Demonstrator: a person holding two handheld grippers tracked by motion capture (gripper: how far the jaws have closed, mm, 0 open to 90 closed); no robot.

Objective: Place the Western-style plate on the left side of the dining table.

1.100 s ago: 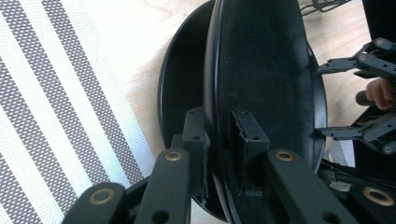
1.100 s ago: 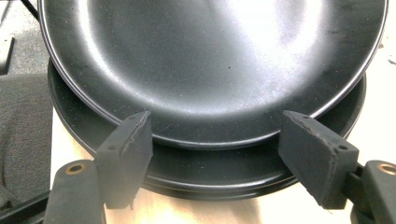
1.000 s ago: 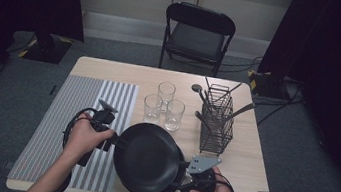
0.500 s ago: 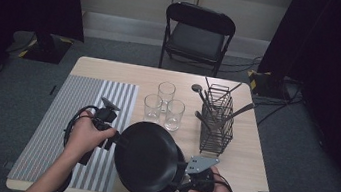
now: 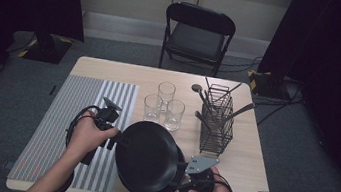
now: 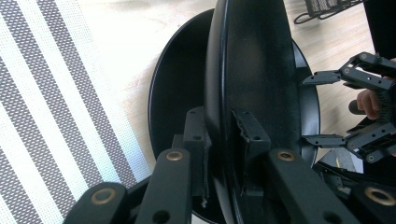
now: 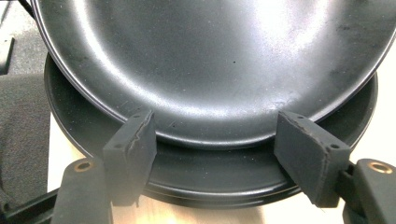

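Two black plates lie stacked near the table's front edge. My left gripper [image 5: 118,141] [image 6: 224,128] is shut on the left rim of the top plate [image 5: 147,156] [image 6: 252,60] [image 7: 210,60], which it holds tilted up off the lower plate [image 5: 171,189] [image 6: 175,93] [image 7: 210,175]. Its jaws have just been opening slightly, and the rim is still between the pads. At the plates' right edge my right gripper [image 5: 181,177] [image 7: 219,135] [image 6: 327,107] is open, with its pads set wide apart beside the rims and pressing on nothing.
Three empty glasses [image 5: 162,106] stand behind the plates. A black wire rack [image 5: 218,120] with utensils is at the right. A grey striped mat [image 5: 80,113] covers the table's left part. A folding chair [image 5: 197,34] stands beyond the far edge.
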